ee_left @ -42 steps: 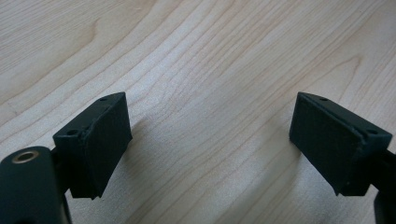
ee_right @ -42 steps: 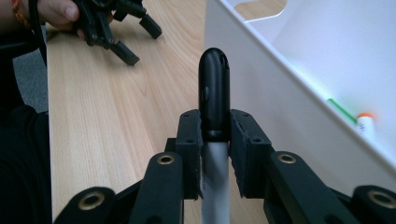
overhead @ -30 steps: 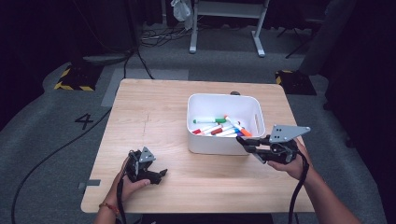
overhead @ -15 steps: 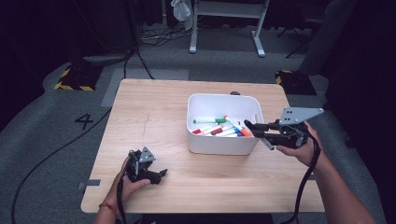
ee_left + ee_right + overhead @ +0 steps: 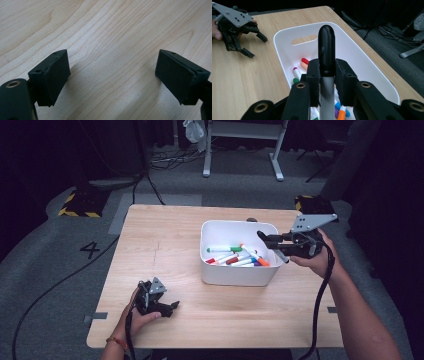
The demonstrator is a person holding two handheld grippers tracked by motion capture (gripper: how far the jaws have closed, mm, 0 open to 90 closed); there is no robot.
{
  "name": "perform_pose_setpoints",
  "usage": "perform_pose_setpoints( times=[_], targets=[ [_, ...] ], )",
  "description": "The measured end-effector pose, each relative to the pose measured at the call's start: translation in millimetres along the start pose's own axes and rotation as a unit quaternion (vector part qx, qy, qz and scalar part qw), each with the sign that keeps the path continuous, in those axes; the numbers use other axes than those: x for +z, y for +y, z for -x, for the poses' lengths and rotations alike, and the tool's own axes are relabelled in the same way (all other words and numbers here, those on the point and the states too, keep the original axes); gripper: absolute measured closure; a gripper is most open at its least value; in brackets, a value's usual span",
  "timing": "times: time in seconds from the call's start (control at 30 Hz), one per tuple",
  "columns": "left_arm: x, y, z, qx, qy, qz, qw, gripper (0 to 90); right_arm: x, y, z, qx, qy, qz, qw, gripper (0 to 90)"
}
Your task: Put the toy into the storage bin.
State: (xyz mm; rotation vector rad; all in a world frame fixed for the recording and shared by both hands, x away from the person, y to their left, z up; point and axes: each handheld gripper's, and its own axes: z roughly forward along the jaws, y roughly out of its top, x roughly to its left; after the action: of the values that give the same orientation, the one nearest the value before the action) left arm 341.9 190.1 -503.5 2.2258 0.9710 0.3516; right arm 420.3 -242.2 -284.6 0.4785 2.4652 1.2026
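Right gripper view shows the right gripper (image 5: pixel 327 82) clenched on a black-capped marker (image 5: pixel 326 53) above the white bin (image 5: pixel 235 275), where many markers (image 5: pixel 235 256) remain. I judge the work barely begun. The left gripper (image 5: pixel 167 307) rests open on the table (image 5: pixel 165 235).

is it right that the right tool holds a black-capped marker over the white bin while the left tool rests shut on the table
Not quite. The left tool is open: the left gripper view shows its jaws wide apart over bare table. The rest holds: the right tool clamps a black-capped marker over the white bin.
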Motion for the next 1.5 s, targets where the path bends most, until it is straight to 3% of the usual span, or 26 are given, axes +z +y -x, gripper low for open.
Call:
perform_pose_setpoints(
  times=[0.27, 0.73, 0.93, 1.17, 1.5],
  targets=[
    [0.1, 0.1, 0.0, 0.0, 0.001, 0.0, 1.0, 12.6, 17.8, 10.8, 8.1, -0.014, -0.005, -0.018, 0.9997, 74.8],
    [0.2, 0.1, 0.0, 0.0, 0.001, 0.0, 1.0, 12.5, 58.8, 10.1, 19.4, -0.011, 0.02, -0.053, 0.9984, 74.9],
    [0.1, 0.1, 0.0, 0.0, 0.001, 0.0, 1.0, 12.5, 78.4, 7.1, 14.4, -0.022, 0.035, -0.083, 0.9957, 74.9],
    [0.1, 0.1, 0.0, 0.0, 0.001, 0.0, 1.0, 12.5, 91.4, 0.4, 14.0, -0.018, 0.047, -0.1, 0.9938, 74.9],
    [0.2, 0.1, 0.0, 0.0, 0.001, 0.001, 1.0, 12.5, 107.3, -11.4, 8.8, -0.03, 0.079, -0.144, 0.986, 74.9]
  ],
)
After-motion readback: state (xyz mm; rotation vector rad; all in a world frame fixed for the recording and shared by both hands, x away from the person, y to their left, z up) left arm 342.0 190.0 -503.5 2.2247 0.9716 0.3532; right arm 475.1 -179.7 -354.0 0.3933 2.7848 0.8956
